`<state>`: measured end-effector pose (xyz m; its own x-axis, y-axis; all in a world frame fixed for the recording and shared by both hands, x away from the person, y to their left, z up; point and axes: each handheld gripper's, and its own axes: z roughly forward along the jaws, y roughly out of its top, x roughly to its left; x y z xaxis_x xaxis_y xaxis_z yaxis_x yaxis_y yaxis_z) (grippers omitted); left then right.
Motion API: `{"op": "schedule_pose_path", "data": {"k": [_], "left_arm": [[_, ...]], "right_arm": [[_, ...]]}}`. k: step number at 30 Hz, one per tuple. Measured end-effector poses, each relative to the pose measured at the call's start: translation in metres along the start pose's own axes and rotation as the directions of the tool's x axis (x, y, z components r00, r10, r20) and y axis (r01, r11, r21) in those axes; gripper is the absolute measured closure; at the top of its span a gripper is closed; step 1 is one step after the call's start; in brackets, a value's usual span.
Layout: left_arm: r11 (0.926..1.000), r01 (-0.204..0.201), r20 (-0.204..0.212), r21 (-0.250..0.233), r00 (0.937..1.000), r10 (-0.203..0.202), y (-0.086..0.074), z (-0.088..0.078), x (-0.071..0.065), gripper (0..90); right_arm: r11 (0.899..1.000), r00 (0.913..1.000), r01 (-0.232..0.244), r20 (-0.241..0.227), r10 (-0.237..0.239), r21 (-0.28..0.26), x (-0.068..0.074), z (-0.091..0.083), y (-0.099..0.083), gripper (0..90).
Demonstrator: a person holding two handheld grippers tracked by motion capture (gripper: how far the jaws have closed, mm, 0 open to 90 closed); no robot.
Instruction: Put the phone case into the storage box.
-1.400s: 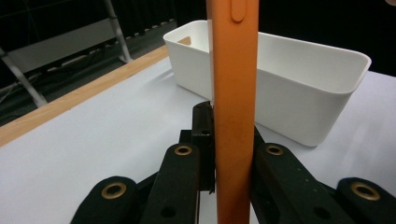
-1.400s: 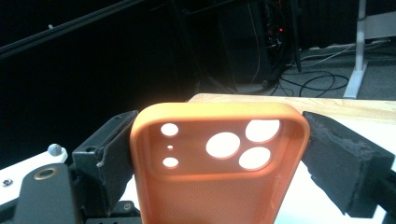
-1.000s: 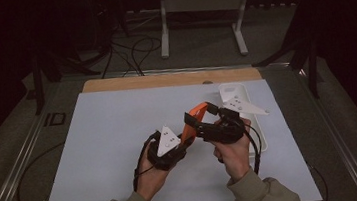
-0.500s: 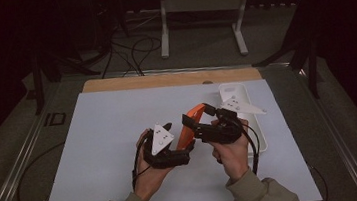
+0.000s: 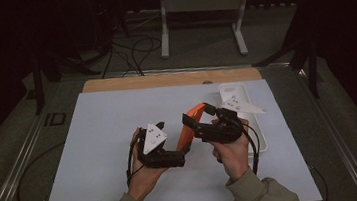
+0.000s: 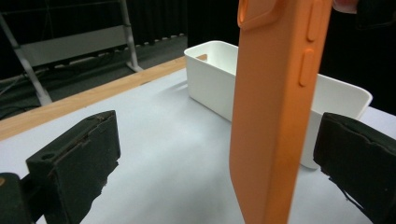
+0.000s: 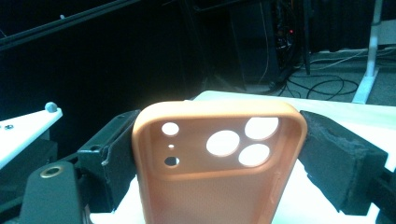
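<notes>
A person holds 2 grippers over a pale blue-white table mat (image 5: 95,139). The right gripper (image 5: 196,123) pinches an orange, soft-looking phone case (image 7: 219,163) across its width near the camera cutouts, holding it in the air above the mat. The left gripper (image 5: 180,156) has just been opening its jaws; they now stand spread on either side of the case's lower end without pressing it. The handover to the right gripper looks done; placing the case, perhaps into the white rectangular plastic bin (image 6: 210,70) just beyond, seems left. Both hands sit close together near the mat's centre, forearms coming in from below.
</notes>
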<state>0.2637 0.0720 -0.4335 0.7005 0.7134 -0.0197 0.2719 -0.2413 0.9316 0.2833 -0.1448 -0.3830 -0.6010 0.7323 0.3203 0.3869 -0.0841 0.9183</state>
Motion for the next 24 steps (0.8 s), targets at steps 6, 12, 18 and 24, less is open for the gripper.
{"op": "schedule_pose_path", "data": {"k": [6,12,18,24], "left_arm": [[0.9999,0.000,-0.024,0.014,0.9997,0.000,0.001,-0.009,0.005,1.8],[1.0000,0.003,-0.037,0.006,0.9993,-0.003,0.002,-0.018,0.012,1.6],[0.9999,-0.012,-0.050,0.008,0.9987,0.012,0.001,-0.026,0.018,0.7],[1.0000,0.002,-0.067,0.009,0.9977,-0.002,-0.004,-0.036,0.028,0.6]], "right_arm": [[1.000,0.9999,0.001,0.014,-0.001,-0.003,0.000,0.001,0.001,16.8],[1.000,0.9991,0.012,0.041,-0.012,-0.006,-0.002,0.001,0.002,16.9],[1.000,0.9985,0.017,0.052,-0.016,-0.009,-0.002,0.001,0.003,16.9],[1.000,0.9976,0.024,0.065,-0.022,-0.016,-0.005,-0.001,0.005,16.9]]}}
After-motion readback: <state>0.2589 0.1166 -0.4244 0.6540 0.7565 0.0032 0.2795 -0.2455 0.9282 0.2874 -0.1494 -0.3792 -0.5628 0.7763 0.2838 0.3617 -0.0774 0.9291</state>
